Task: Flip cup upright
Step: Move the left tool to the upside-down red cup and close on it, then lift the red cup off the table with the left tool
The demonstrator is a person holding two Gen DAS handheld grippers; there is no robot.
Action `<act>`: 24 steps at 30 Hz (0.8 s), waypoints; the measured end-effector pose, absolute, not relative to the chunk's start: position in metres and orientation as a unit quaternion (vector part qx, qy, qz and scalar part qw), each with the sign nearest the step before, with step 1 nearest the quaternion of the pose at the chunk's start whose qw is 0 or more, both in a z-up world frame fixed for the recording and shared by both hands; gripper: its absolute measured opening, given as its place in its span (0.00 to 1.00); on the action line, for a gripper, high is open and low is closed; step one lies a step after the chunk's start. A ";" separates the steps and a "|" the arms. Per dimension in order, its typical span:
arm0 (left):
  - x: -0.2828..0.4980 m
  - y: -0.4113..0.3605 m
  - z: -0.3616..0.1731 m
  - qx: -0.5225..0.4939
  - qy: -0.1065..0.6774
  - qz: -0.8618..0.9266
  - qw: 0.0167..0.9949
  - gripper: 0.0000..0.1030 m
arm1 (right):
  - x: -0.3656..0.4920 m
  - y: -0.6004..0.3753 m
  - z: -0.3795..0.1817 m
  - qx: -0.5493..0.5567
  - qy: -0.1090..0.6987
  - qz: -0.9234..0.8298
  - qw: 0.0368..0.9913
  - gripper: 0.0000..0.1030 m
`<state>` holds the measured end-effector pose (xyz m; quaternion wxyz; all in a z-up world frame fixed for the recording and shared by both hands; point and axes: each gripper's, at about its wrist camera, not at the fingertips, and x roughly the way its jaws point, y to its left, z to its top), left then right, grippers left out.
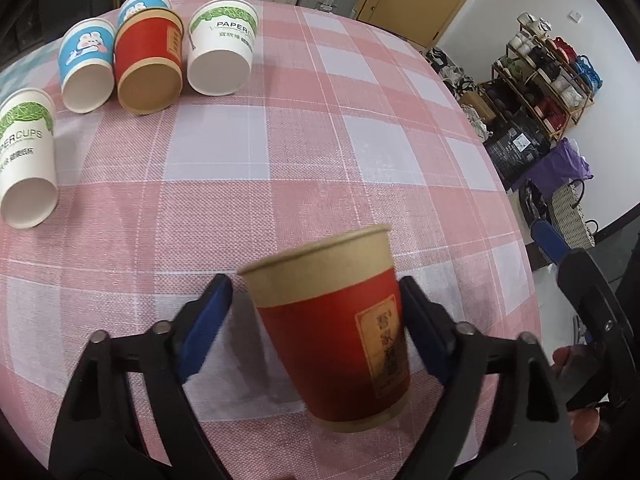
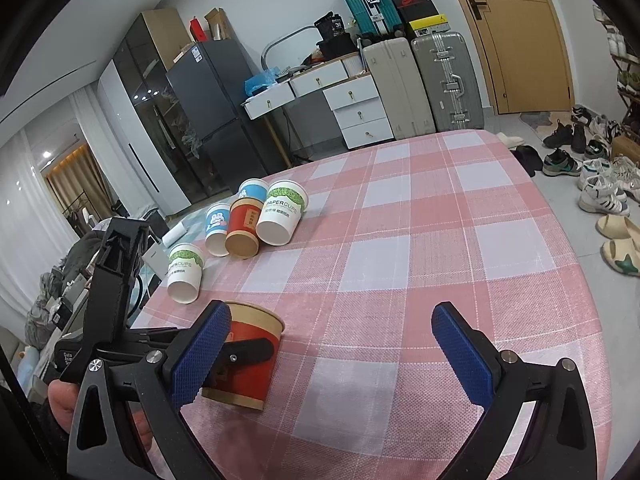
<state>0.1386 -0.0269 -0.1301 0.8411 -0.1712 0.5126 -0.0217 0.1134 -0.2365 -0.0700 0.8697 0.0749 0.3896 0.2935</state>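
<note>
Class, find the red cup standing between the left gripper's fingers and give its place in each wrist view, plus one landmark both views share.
Left wrist: red cup at lower centre, mouth up, tilted.
Right wrist: lower left, partly hidden by a blue pad.
Shared landmark: the lying red cup among the far cups.

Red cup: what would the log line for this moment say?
red cup upright, between open left tool pads | right tool open, empty | five cups lying
</note>
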 end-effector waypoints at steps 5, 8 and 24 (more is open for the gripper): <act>0.141 -0.034 -0.127 -0.158 0.506 -0.032 0.847 0.67 | 0.113 -0.237 -0.071 0.076 0.390 0.297 0.868 0.99; 0.139 -0.033 -0.123 -0.154 0.507 -0.030 0.848 0.67 | 0.110 -0.237 -0.069 0.074 0.388 0.298 0.869 0.99; 0.088 -0.016 -0.073 -0.137 0.483 -0.029 0.865 0.67 | 0.078 -0.225 -0.036 0.067 0.360 0.312 0.877 0.99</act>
